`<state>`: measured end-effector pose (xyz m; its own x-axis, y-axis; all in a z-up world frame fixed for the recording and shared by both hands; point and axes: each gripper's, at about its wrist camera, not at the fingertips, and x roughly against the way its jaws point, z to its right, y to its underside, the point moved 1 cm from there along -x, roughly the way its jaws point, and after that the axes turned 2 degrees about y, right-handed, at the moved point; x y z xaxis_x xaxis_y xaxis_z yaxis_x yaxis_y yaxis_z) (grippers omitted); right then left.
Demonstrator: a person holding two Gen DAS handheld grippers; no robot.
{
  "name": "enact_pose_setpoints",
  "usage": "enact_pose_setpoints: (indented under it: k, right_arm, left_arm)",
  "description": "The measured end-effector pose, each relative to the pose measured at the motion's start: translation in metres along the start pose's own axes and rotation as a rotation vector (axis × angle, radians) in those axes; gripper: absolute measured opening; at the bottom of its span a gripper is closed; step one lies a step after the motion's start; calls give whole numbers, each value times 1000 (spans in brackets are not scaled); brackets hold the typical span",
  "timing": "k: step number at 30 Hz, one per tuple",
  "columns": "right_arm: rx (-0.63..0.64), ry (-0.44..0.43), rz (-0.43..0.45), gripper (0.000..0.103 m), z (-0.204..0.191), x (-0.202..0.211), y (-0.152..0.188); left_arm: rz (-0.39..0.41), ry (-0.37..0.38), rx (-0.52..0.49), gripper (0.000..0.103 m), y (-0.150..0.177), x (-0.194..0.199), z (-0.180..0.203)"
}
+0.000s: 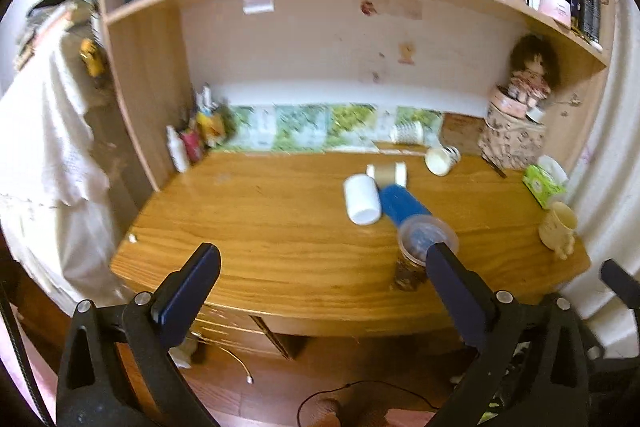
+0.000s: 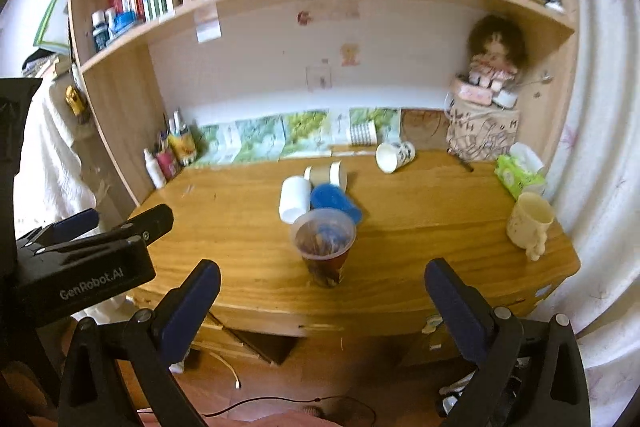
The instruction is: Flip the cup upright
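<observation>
Left claw: jaws spread wide, nothing between them; held level, aimed at the far side, near the front edge of the tabletop.
Left claw fingers: dark blue pads on black arms, one at the left, one at the right of its own view.
Right claw: jaws spread wide, nothing gripped; also aimed at the far side.
Right claw fingers: blue pads, well apart.
Relation: left claw's black body shows at the left edge of the right wrist view, beside the right claw.
</observation>
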<state>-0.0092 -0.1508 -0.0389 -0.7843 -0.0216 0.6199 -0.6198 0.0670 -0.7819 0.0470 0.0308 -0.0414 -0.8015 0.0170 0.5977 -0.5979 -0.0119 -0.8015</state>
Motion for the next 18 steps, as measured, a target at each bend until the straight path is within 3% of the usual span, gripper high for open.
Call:
enact_pose_setpoints:
  k: [10, 18]
  right_arm:
    - [-90, 31, 184, 102, 21, 36, -3]
    - [-95, 42, 223, 102, 25, 45, -5]
  left_arm:
    - [123, -20, 23, 103, 1, 24, -3]
    - [169, 2, -18, 103, 0, 33, 7]
